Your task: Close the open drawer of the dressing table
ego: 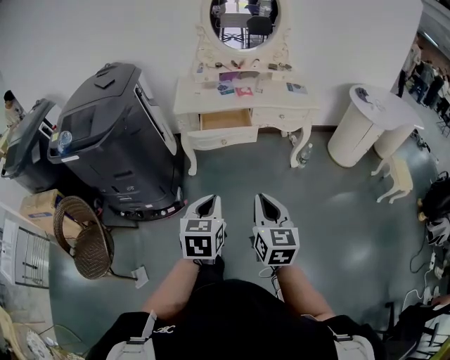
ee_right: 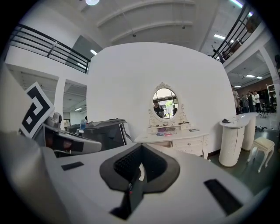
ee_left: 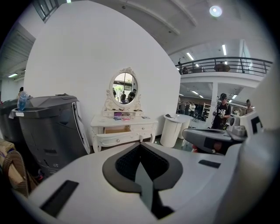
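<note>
The white dressing table (ego: 246, 95) stands against the far wall under an oval mirror (ego: 244, 21). Its left drawer (ego: 226, 119) is pulled out, and the wooden inside shows. My left gripper (ego: 208, 201) and right gripper (ego: 266, 198) hang side by side close to my body, well short of the table, both shut with nothing held. In the left gripper view the shut left gripper (ee_left: 141, 145) points at the open drawer (ee_left: 117, 130) in the distance. In the right gripper view the right gripper (ee_right: 141, 147) is shut, and the dressing table (ee_right: 175, 139) stands beyond it.
A large dark grey machine (ego: 116, 140) stands left of the table, with a wicker chair (ego: 84, 239) and a cardboard box (ego: 39, 207) nearer. On the right are a white round pedestal (ego: 358, 123) and a small stool (ego: 397, 176). A bottle (ego: 304, 153) stands by the table's right leg.
</note>
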{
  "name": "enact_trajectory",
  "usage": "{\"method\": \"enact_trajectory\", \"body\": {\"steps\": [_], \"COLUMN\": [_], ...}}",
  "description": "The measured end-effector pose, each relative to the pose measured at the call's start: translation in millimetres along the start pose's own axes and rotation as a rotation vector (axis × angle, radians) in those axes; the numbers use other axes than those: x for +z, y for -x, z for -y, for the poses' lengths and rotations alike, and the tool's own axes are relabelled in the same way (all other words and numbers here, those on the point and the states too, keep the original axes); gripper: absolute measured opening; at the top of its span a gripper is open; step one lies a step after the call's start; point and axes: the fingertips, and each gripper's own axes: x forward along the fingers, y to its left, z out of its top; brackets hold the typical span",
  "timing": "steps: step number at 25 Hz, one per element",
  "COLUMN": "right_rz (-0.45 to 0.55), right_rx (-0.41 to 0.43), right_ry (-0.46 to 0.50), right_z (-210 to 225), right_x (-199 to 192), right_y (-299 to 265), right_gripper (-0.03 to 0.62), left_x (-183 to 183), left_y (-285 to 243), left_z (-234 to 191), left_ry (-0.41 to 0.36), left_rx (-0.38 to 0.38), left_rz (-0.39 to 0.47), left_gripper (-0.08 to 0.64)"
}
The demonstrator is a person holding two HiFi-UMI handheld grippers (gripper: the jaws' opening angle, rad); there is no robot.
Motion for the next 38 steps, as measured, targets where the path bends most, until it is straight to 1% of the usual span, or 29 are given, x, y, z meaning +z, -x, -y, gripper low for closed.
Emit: {"method": "enact_trajectory", "body": {"steps": [8, 12, 18, 24, 28, 32, 38], "right_rz": [-0.009, -0.014, -0.024, -0.047, -0.040, -0.026, -0.025], "right_rx": [-0.003, -0.005, -0.005, -0.018, -0.035, -0.045, -0.054], "right_ry": [-0.005, -0.013, 0.002, -0.012, 0.025, 0.031, 0.021], "right_z": [14.0, 19.4, 17.5, 15.2, 11.0, 5.6, -2.7], "right_x": [3.5, 3.5, 13.4, 24.3, 36.2, 47.1, 44.2], "right_y": [-38.4, -66.4, -114.5, -171.5, -206.9, -241.4, -273.8], "right_gripper": [0.009, 0.009, 0.009, 0.009, 0.009, 0.009, 0.009], "left_x": [11.0, 18.3, 46.3, 67.6, 82.7, 95.6, 95.4], "left_y": [-41.0, -62.1, -95.9, -130.2, -154.0, -173.5, -192.9], "left_z": [-11.2, -22.6, -48.9, -87.0, -116.0, -142.1, -169.8], "left_ry": [0.003, 0.001, -0.002, 0.004, 0.014, 0.008, 0.010], "left_rx": [-0.022, -0.035, -0.052, -0.065, -0.075, -0.084, -0.093], "left_rz": [-0.014, -0.019, -0.010, -0.013, -0.007, -0.005, -0.023], "left_gripper": [0.008, 0.008, 0.008, 0.008, 0.008, 0.008, 0.008]}}
